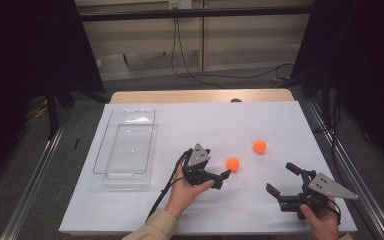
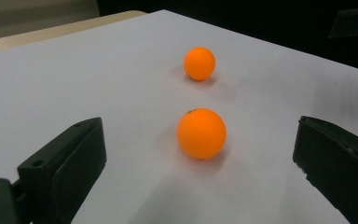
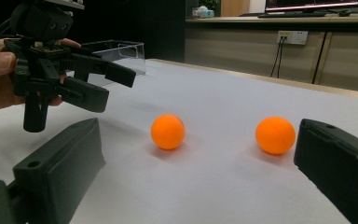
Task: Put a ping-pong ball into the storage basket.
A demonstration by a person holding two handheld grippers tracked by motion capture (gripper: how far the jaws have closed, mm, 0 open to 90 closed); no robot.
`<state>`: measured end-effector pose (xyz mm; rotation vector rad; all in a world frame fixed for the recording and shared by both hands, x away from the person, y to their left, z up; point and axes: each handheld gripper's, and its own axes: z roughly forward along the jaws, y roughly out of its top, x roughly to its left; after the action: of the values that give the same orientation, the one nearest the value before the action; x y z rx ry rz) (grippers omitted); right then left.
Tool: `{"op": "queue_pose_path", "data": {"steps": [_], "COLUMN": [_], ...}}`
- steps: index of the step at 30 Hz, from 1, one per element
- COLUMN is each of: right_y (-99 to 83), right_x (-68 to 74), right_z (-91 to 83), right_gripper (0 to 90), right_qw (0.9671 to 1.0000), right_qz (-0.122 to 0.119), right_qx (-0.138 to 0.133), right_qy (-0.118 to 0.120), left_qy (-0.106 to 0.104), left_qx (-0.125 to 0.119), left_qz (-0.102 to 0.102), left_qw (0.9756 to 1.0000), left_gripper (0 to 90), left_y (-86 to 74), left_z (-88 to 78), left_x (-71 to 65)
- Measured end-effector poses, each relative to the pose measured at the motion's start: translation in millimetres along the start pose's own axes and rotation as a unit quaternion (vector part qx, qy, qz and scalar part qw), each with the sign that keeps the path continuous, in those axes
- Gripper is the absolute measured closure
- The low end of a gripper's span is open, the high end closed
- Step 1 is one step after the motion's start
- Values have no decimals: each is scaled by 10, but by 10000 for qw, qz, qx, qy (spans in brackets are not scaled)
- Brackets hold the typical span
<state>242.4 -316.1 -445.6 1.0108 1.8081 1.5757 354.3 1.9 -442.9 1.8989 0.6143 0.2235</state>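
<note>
The nearer orange ball (image 1: 233,163) lies on the white table cover (image 1: 210,125), just in front of the left gripper (image 1: 220,178), whose jaws stand open and empty on both sides of it. The 2nd orange ball (image 1: 260,146) lies farther behind. The right gripper (image 1: 282,181), also open and empty, is farther away, so I judge the left one should take it.

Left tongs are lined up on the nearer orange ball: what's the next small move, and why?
Probably ease the left tongs forward, then close. The nearer orange ball lies centred between the open jaws but ahead of their tips, untouched, so closing now would likely miss it.
</note>
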Motion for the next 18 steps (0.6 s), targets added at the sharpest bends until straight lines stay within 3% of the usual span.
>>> {"op": "queue_pose_path", "data": {"steps": [18], "right_y": [1], "right_x": [6], "right_z": [-6], "right_gripper": [10], "right_qw": [10000], "right_qz": [-4], "right_qx": [2], "right_qy": [-20], "left_qy": [-17], "left_qx": [79], "left_qz": [-63], "left_qw": [9999], "left_gripper": [25], "left_y": [-3], "left_z": [21], "left_x": [1]}}
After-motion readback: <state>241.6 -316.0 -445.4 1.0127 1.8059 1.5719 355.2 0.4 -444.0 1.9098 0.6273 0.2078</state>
